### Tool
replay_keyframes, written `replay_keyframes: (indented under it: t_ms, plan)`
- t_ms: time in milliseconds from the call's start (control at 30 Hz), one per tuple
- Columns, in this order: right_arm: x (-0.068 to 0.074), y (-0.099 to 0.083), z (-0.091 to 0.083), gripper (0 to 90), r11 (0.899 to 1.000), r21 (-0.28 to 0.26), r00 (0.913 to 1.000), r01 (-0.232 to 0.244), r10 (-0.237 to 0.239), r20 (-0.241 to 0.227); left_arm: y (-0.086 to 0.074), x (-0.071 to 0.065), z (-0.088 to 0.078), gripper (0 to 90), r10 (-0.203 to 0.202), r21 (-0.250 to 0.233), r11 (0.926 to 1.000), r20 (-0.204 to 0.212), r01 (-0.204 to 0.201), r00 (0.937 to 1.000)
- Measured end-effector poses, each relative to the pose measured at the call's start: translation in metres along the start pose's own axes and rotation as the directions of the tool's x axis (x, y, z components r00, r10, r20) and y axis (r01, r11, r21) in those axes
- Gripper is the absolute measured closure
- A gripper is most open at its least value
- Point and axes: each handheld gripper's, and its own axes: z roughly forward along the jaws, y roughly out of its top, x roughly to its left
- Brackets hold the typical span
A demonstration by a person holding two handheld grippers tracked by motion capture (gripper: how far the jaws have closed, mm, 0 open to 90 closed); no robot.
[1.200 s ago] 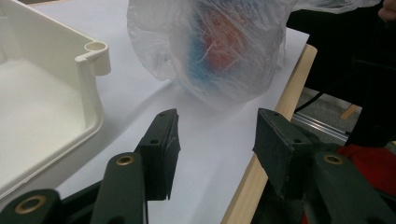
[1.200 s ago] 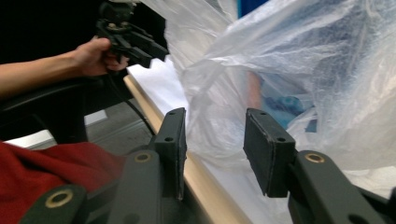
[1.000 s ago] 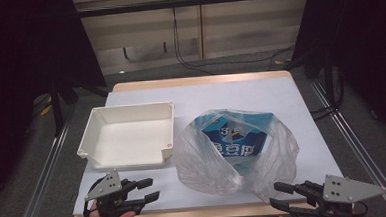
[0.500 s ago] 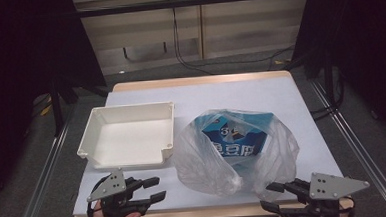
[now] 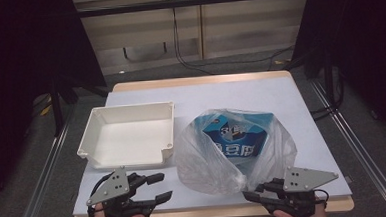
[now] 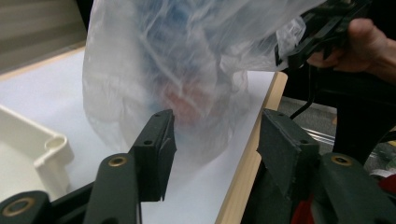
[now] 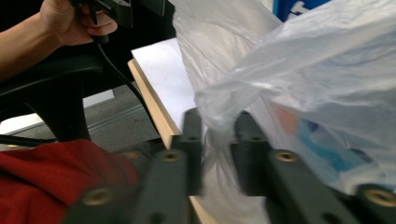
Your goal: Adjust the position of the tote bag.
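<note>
Crinkled clear plastic bag (image 5: 233,154) with a blue printed packet (image 5: 237,138) inside sits at the near right of the white-covered table (image 5: 260,92). Right gripper (image 5: 253,196) at the bag's near right corner; its jaws have just been closing and pinch a fold of bag film. Left gripper (image 5: 157,186) near the front edge, jaws spread, just been opening, nothing between. White rectangular plastic tray (image 5: 169,127) left of the bag.

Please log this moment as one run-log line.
right gripper: jaws just closing on plastic bag edge | left gripper: open, clear of bag | tray: empty
</note>
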Motion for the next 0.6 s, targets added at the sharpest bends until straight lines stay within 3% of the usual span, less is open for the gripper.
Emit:
replay_keyframes:
  t_ms: [33,67,233,367,500,600]
  plan:
    - [0.0,0.0,0.0,80.2,1.0,0.0,1.0,0.0,0.0,0.0,0.0,0.0,0.0,45.0,0.0,0.0,1.0,0.0,0.0,1.0]
    - [0.0,0.001,-0.003,86.4,1.0,-0.016,0.9999,0.0,0.0,-0.01,0.007,-0.002,0.001,44.3,0.02,-0.015,0.9997,0.01,-0.019,0.9998]
    - [-0.004,-0.001,-0.014,88.5,0.998,-0.062,0.9997,-0.018,0.017,-0.019,0.023,-0.01,0.005,42.2,0.057,-0.03,0.998,0.034,-0.055,0.9978]
    - [-0.006,-0.002,-0.024,88.9,0.996,-0.083,0.9998,-0.019,0.018,-0.011,0.04,-0.022,0.013,41.3,0.114,-0.054,0.9925,0.076,-0.11,0.9906]
    - [-0.007,0.0,-0.028,89.0,0.995,-0.096,0.9999,-0.014,0.014,-0.005,0.049,-0.029,0.016,40.8,0.142,-0.074,0.988,0.093,-0.136,0.9854]
    - [-0.007,0.001,-0.028,88.9,0.995,-0.104,0.9999,-0.014,0.014,-0.005,0.063,-0.037,0.02,39.6,0.184,-0.088,0.9807,0.121,-0.174,0.9755]
